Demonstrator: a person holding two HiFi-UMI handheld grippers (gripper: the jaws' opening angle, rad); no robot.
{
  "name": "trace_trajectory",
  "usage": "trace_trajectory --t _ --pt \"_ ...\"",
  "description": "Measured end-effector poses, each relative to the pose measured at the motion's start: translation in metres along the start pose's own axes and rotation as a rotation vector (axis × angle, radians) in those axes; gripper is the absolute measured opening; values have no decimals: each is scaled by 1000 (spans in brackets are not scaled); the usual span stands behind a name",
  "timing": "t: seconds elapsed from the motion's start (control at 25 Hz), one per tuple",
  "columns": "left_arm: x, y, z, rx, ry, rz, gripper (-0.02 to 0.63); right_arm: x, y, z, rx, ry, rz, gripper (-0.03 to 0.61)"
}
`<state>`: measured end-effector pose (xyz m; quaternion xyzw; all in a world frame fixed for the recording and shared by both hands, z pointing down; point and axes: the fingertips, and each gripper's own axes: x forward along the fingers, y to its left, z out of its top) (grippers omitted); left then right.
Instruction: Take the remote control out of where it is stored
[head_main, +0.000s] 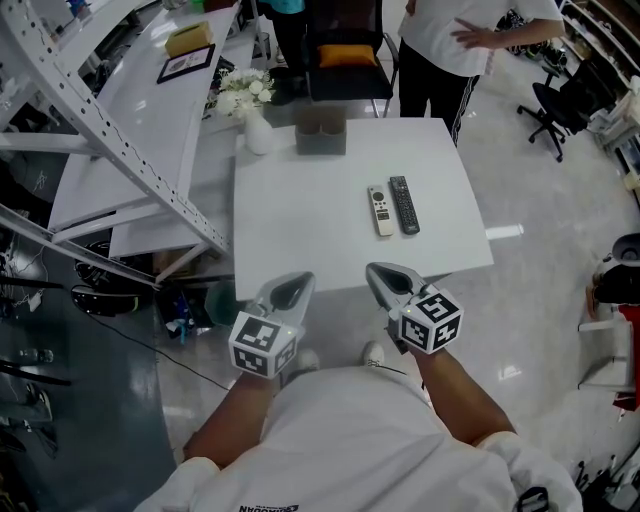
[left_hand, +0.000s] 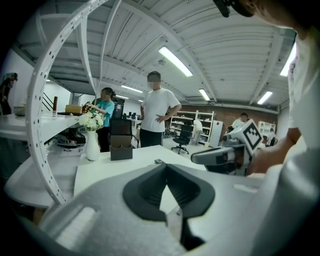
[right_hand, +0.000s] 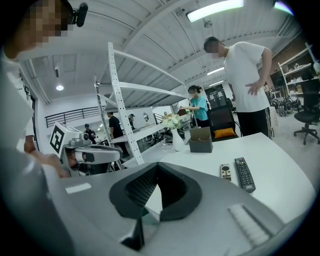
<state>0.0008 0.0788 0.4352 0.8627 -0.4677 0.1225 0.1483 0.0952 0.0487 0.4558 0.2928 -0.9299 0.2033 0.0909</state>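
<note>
Two remote controls lie side by side on the white table (head_main: 300, 230), right of its middle: a white one (head_main: 380, 211) (right_hand: 226, 172) and a longer black one (head_main: 404, 204) (right_hand: 244, 173). A grey open-topped holder box (head_main: 321, 135) (right_hand: 200, 141) (left_hand: 121, 150) stands at the table's far edge, apart from them. My left gripper (head_main: 299, 278) (left_hand: 166, 165) hovers at the table's near edge, shut and empty. My right gripper (head_main: 376, 269) (right_hand: 157, 165) hovers beside it, also shut with nothing in it. Both point toward the table, well short of the remotes.
A white vase of flowers (head_main: 254, 112) stands left of the holder. A white perforated shelf rack (head_main: 110, 140) runs along the left. Beyond the table are a chair with an orange cushion (head_main: 348, 55) and a standing person in a white shirt (head_main: 455, 40).
</note>
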Motion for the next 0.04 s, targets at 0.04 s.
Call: trace_trajectory --t 0.04 --pt "1 1 -1 1 0 0 2 1 -1 0 0 0 0 5"
